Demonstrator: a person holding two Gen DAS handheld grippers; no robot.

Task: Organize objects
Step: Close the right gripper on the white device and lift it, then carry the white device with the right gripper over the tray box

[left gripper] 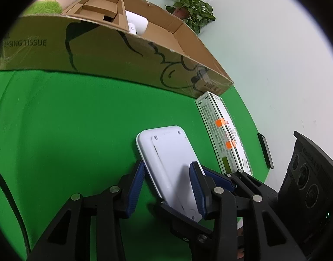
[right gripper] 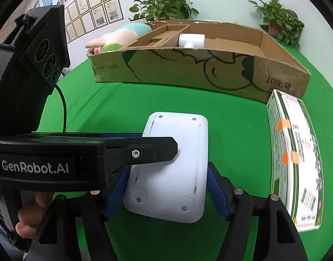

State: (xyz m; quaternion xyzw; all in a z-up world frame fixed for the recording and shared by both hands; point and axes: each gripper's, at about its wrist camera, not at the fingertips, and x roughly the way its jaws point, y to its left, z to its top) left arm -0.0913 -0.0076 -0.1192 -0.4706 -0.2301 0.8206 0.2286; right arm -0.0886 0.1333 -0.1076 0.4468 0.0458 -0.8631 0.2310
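The white device (right gripper: 168,169) hangs over the green counter (right gripper: 231,130), long axis pointing far toward the cardboard box (right gripper: 209,71), pinched edgewise by the left claw (left gripper: 166,187) and across its width by the right claw (right gripper: 166,193).

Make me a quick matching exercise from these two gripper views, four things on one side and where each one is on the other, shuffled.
Things:
1. white device
2. white cylinder
3. printed box
4. plush toy

Places:
A. behind the cardboard box
B. inside the cardboard box
C. between both grippers' fingers
D. on the green cloth, by the cardboard box's right corner

Pairs: 1-C, 2-B, 3-D, 4-A
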